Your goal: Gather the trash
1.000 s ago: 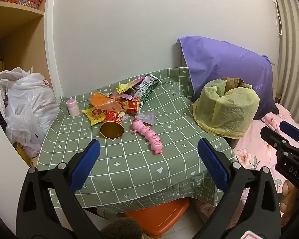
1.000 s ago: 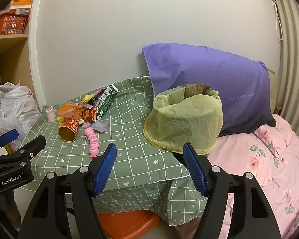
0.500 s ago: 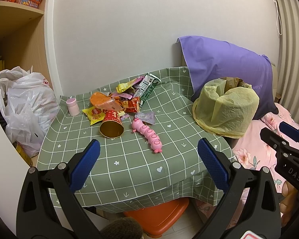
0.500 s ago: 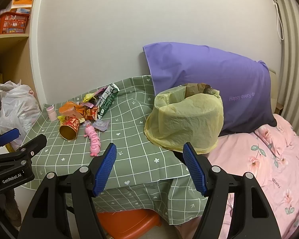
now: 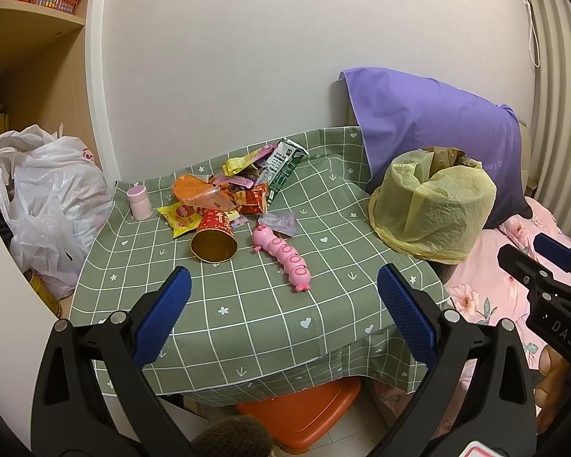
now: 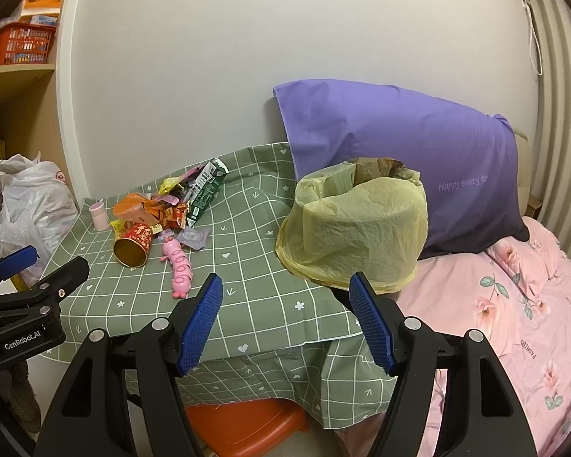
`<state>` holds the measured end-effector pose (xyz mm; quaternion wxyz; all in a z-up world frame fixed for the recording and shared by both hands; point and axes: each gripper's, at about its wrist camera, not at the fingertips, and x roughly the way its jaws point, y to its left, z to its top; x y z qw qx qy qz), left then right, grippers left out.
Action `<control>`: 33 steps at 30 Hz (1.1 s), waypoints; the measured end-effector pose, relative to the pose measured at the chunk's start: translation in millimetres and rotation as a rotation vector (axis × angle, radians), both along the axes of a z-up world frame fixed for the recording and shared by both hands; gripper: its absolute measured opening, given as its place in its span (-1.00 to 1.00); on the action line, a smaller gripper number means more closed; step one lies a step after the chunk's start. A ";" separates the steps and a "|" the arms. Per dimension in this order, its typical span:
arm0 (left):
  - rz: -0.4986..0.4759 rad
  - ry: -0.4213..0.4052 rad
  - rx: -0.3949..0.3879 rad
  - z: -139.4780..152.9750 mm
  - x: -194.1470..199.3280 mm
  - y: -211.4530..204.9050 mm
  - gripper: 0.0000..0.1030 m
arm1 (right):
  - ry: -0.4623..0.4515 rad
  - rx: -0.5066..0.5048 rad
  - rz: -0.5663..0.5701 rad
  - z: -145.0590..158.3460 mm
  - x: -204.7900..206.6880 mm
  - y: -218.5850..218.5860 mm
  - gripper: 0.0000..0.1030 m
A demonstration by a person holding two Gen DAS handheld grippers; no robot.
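Observation:
A heap of wrappers (image 5: 224, 198) (image 6: 160, 209) lies at the far left of the green checked table (image 5: 255, 304) (image 6: 255, 266), with a tipped red cup (image 5: 215, 236) (image 6: 133, 245), a green carton (image 5: 283, 165) (image 6: 205, 190) and a pink caterpillar toy (image 5: 283, 257) (image 6: 179, 266). A bin with a yellow liner (image 5: 434, 209) (image 6: 354, 228) stands at the table's right edge. My left gripper (image 5: 283, 304) hangs open before the table's near edge. My right gripper (image 6: 285, 316) is open too, low in front of the bin. Both hold nothing.
A small pink bottle (image 5: 140, 202) stands left of the heap. A purple pillow (image 6: 399, 152) leans behind the bin, over pink floral bedding (image 6: 514, 304). White plastic bags (image 5: 45, 198) sit by the shelf at left. An orange stool (image 5: 304, 415) is under the table.
Both grippers have crept a little towards the table; the jaws stay open and the objects have not moved.

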<state>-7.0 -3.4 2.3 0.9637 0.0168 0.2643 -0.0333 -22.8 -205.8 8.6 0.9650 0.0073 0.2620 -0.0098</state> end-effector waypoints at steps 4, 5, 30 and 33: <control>0.002 -0.001 -0.001 -0.3 1.3 1.2 0.82 | 0.001 -0.001 0.001 -0.5 1.0 0.3 0.27; 0.002 0.000 0.000 -0.2 1.8 1.7 0.82 | 0.001 0.000 0.000 -0.4 1.1 0.2 0.27; 0.160 0.083 -0.069 -43.4 95.9 91.9 0.82 | 0.062 -0.041 0.107 -33.1 99.7 29.8 0.27; 0.208 0.073 -0.102 -44.0 128.9 118.4 0.82 | 0.094 -0.020 0.163 -42.9 134.4 49.9 0.27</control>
